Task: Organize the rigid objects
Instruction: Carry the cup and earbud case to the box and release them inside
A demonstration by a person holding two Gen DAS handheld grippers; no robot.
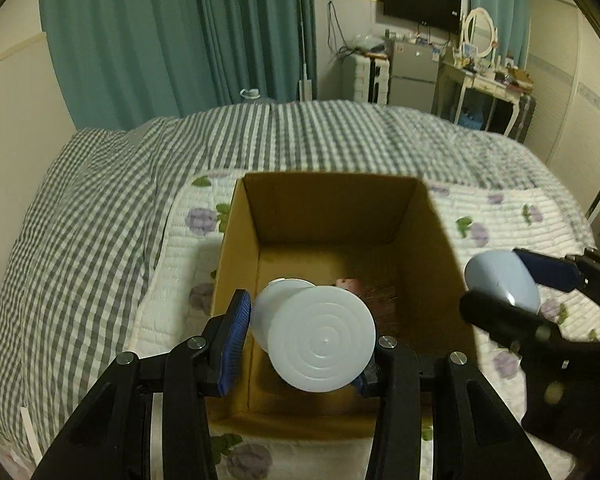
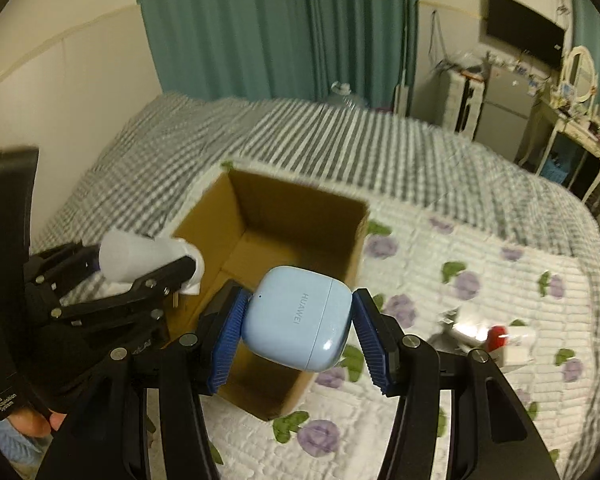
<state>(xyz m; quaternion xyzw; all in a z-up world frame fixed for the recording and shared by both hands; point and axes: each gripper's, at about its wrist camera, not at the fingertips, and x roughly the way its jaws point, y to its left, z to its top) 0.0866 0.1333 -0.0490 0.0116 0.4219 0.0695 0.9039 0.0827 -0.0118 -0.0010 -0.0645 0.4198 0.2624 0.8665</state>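
An open cardboard box [image 1: 440, 240] [image 2: 352, 248] stands on the bed. My left gripper [image 1: 300, 344] is shut on a white plastic bottle [image 1: 316, 340] and holds it over the box's near edge, base toward the camera. It shows from the side in the right wrist view [image 2: 140, 256]. My right gripper [image 2: 296, 334] is shut on a light blue Huawei earbuds case [image 2: 296, 316], held above the box's near right corner. The case shows in the left wrist view [image 1: 504, 280]. A pinkish object [image 1: 348, 283] lies inside the box, mostly hidden.
The bed has a white floral quilt [image 2: 480, 280] and a grey checked blanket [image 1: 100, 220]. Small objects, one red [image 2: 498, 338] and one white [image 2: 520, 344], lie blurred on the quilt to the right. A dresser [image 1: 488, 80] and a fridge [image 1: 416, 72] stand behind.
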